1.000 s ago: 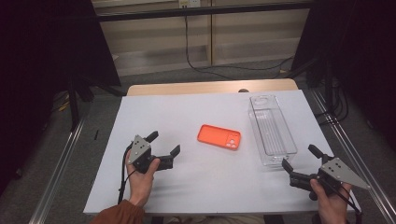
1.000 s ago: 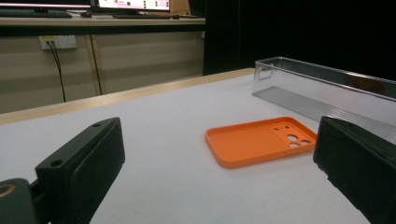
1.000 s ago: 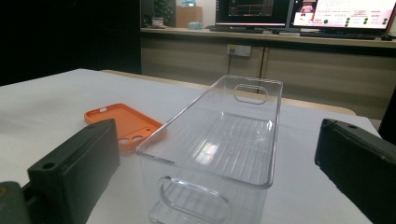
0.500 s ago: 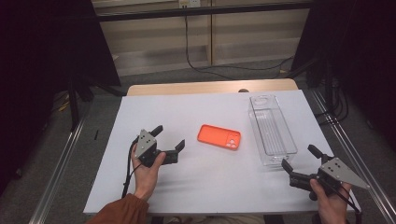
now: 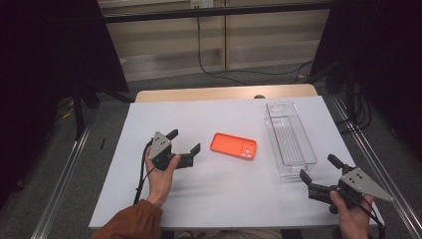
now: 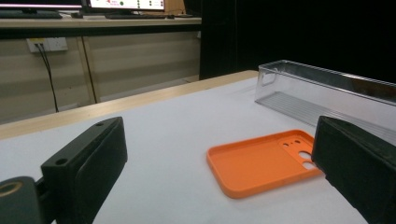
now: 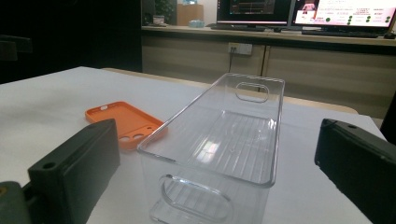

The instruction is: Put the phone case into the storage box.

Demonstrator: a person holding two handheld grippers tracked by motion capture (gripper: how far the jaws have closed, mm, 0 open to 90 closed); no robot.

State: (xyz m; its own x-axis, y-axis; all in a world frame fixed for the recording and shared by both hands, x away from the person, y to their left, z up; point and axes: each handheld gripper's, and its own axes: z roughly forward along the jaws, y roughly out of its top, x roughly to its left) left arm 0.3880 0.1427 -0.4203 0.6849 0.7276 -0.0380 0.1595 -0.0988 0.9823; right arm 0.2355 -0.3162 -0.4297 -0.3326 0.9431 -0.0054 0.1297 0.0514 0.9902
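Orange phone case [image 6: 264,161] (flat) between wide-apart tool [image 6: 219,172] jaws

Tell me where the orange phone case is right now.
In the high view the orange phone case lies mid-table, between the left hand-held gripper and the clear bin.

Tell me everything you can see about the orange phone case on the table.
The orange phone case looks like matte plastic or silicone, a rounded rectangle with a low raised rim. It lies flat, hollow side up and empty, on the white table. Camera cutouts sit at the end nearer the clear bin, and the case is apart from the bin. The left hand-held gripper has its jaws open and aimed at the case without touching it. Nothing else rests on or against it.
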